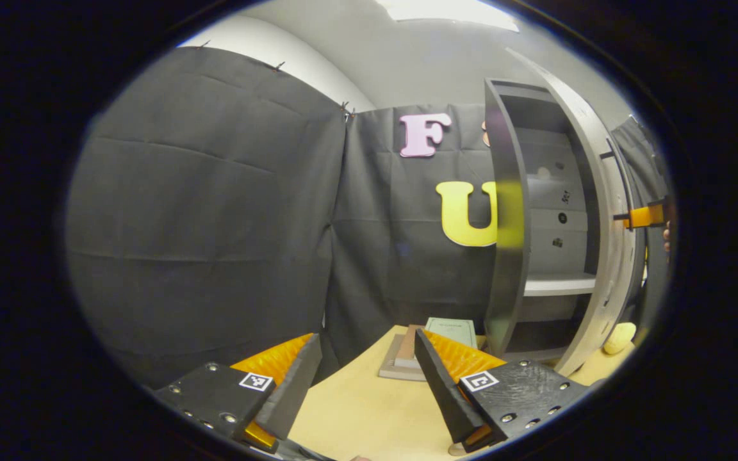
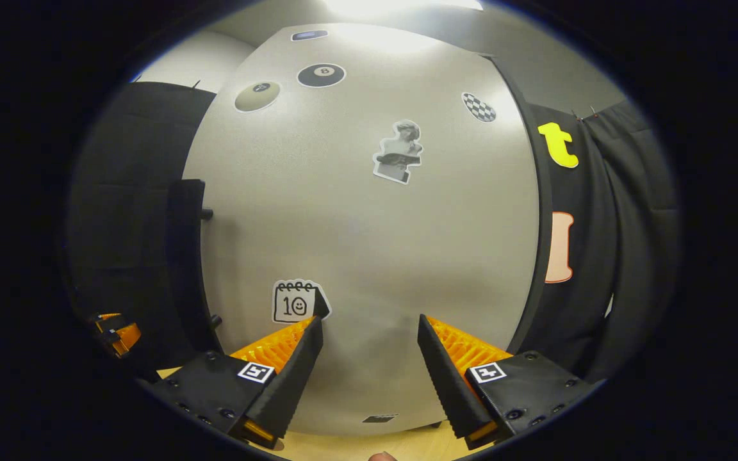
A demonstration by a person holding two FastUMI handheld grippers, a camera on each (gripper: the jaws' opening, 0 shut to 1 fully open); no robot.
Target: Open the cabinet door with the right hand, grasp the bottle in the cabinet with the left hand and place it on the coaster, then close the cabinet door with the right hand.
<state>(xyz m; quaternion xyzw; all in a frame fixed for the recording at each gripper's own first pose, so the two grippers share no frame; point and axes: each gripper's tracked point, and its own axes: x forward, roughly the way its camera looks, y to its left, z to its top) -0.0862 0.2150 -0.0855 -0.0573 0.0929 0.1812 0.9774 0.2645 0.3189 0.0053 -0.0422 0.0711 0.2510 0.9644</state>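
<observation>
Spread apart with nothing between its fingers, the left hand-held gripper (image 1: 369, 384) hovered low over the wooden counter (image 1: 362, 416) in the left gripper view, pointing level toward the booth wall. Beyond its fingers at 12 o'clock lay a small stack of books (image 1: 433, 349). At 2 o'clock stood the grey cabinet (image 1: 510, 256), its door (image 1: 606, 243) swung partly open and a pale shelf (image 1: 558, 285) visible inside; the bottle could not be made out. At 3 o'clock the right hand-held gripper (image 1: 644, 216) sat at the door's edge.

In the right gripper view, its fingers were likewise spread and empty, aimed squarely at the stickered door face, whose dark handle (image 2: 186, 262) stood at 9 o'clock.
</observation>
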